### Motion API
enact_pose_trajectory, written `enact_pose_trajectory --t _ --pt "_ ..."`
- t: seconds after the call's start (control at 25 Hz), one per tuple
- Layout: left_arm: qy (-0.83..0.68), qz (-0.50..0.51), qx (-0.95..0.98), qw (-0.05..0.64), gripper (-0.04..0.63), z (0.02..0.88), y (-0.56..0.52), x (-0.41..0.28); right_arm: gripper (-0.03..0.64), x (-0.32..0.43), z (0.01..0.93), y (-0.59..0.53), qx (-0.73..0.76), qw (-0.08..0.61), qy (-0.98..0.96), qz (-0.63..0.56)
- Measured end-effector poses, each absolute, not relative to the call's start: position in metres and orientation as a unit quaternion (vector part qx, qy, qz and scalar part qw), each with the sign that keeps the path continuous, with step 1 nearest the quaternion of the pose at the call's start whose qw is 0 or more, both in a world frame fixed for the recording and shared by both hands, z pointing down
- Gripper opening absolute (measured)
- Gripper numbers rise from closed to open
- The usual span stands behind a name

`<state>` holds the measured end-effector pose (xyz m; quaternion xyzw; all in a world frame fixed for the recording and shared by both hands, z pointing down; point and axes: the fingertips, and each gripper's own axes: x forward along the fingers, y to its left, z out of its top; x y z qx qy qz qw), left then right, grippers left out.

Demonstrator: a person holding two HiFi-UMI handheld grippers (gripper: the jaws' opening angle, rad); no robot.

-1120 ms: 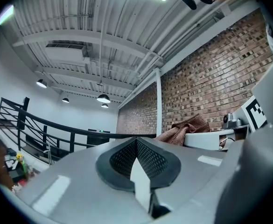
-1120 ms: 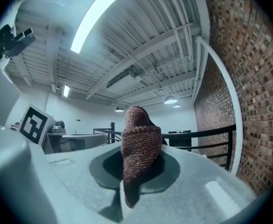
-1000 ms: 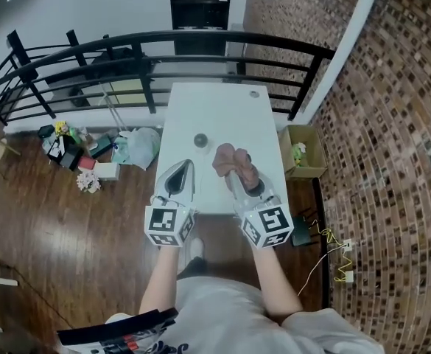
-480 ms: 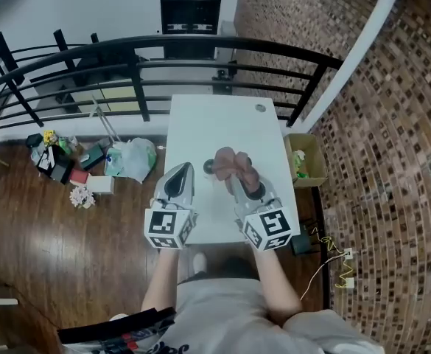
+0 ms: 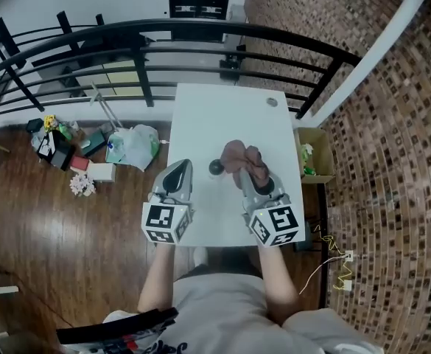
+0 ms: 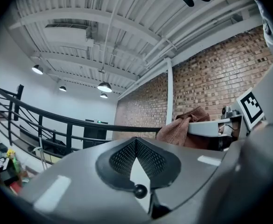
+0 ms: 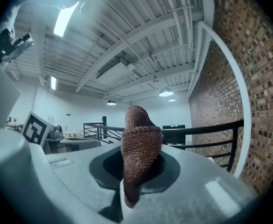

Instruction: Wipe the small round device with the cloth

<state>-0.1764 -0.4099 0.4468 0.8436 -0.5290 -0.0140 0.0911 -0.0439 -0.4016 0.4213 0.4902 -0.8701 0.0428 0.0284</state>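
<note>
— Two claws: what changed for us?
— Our right gripper (image 5: 247,175), clamped on the cloth (image 5: 241,157), has carried it beside the small round device (image 5: 216,168) on the white table (image 5: 222,116); our left gripper (image 5: 178,172) is closed, empty.

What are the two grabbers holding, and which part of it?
The right gripper pinches a bunched fold of the brown cloth. The left gripper is shut and holds nothing.

Above mid-frame the desk (image 5: 222,116) lies bare and open to a reach, save a small disc (image 5: 272,102) near its upper right corner. Mid-frame, the round device (image 5: 216,167) sits just beside the cloth (image 5: 243,158). A black railing (image 5: 200,25) bars the far edge.
</note>
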Motion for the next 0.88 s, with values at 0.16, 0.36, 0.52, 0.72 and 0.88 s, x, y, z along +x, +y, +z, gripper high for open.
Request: enact_pose_trajectory --t 0.16,0.36,0.52,0.72,0.88 --pt "-0.525 0.028 0.842 0.119 0.017 0.485 -0.419 -0.178 0.029 -0.035 0.437 -0.417 0.489 0.039 -0.869 0.06" --pt "-0.507 0.087 0.846 0.141 0.017 0.54 -0.421 -0.168 0.029 -0.022 0.449 -0.433 0.493 0.049 -0.866 0.072" --pt "-0.502 0.116 0.846 0.14 0.018 0.582 -0.423 -0.161 0.029 -0.013 0.464 -0.44 0.493 0.06 -0.864 0.083" --pt "-0.49 0.146 0.848 0.139 0.018 0.625 -0.426 -0.145 0.029 0.01 0.484 -0.446 0.502 0.073 -0.856 0.1" --pt "-0.473 0.176 0.848 0.162 0.077 0.667 -0.427 -0.131 0.029 0.029 0.494 -0.452 0.51 0.08 -0.849 0.109"
